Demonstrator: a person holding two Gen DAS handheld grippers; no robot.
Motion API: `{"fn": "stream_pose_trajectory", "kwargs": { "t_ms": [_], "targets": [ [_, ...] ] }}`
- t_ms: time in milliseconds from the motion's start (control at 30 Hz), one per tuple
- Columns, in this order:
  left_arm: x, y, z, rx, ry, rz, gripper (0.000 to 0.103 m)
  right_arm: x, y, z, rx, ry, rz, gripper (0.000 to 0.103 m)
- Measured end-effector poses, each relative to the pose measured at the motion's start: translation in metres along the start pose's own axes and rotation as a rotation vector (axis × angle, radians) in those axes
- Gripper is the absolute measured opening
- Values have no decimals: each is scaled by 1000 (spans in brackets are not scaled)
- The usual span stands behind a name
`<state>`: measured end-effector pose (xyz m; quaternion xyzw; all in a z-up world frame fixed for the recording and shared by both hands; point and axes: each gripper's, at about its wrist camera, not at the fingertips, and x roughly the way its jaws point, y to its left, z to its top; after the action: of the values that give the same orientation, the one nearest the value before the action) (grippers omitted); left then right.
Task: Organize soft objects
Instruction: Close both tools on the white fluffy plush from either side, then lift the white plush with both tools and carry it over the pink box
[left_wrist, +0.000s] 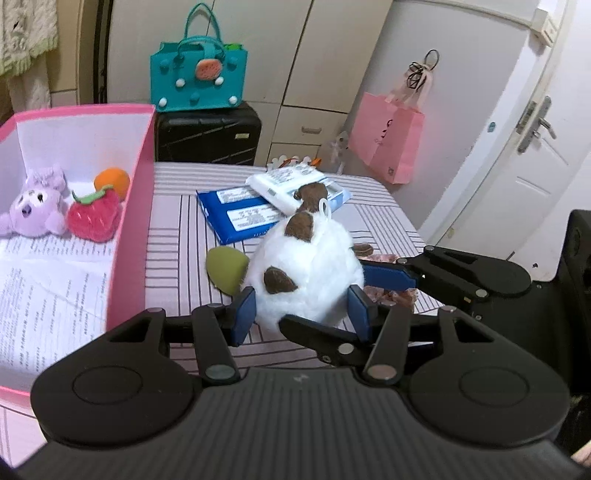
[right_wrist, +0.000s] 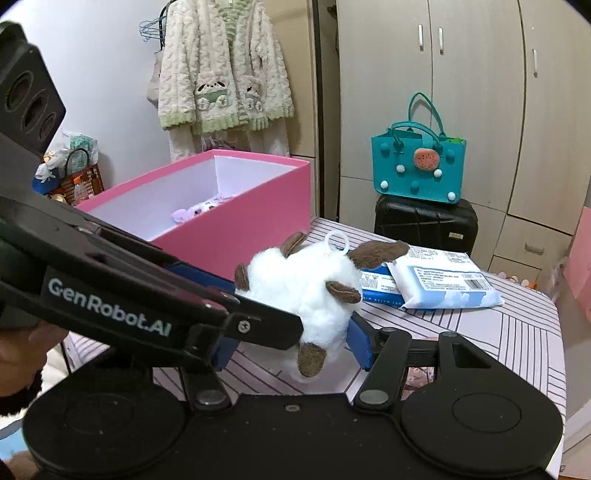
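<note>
Two hand-held grippers met on one toy: the left gripper (left_wrist: 301, 310) had its blue pads (left_wrist: 244, 314) pressed against either flank of a white plush ball with brown patches (left_wrist: 306, 273), while the right gripper (right_wrist: 295, 336) closed on the same toy from the other side, its far pad (right_wrist: 360, 341) sunk into the fluff. In the left wrist view, one blue finger of the right tool (left_wrist: 388, 277) reached in against the plush's side. The toy sat between both tools just above the striped table (left_wrist: 177, 229), beside a green sponge (left_wrist: 227, 267) and in front of two tissue packs (left_wrist: 236, 216). The pink box (left_wrist: 135, 206) stood to the left, already holding a purple plush (left_wrist: 35, 212), a strawberry plush (left_wrist: 94, 218) and an orange ball (left_wrist: 112, 179). The plush appeared light and highly compressible, unlikely to slip or break; a hold across its round middle looked sounder than the thin felt patches or the small white loop (right_wrist: 337, 240).
</note>
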<state>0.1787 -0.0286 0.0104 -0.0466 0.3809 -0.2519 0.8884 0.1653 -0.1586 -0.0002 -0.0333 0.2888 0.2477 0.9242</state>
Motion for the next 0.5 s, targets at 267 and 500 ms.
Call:
{"fn": "stream_pose_trajectory", "kwargs": {
  "t_ms": [267,500],
  "targets": [
    [-19,2,8,14,34,-49,51,-11,1,10,32,41,43,66],
    [-37,6,14,38,70,-85,50,-21,9,22,29,82,78,66]
  ]
}}
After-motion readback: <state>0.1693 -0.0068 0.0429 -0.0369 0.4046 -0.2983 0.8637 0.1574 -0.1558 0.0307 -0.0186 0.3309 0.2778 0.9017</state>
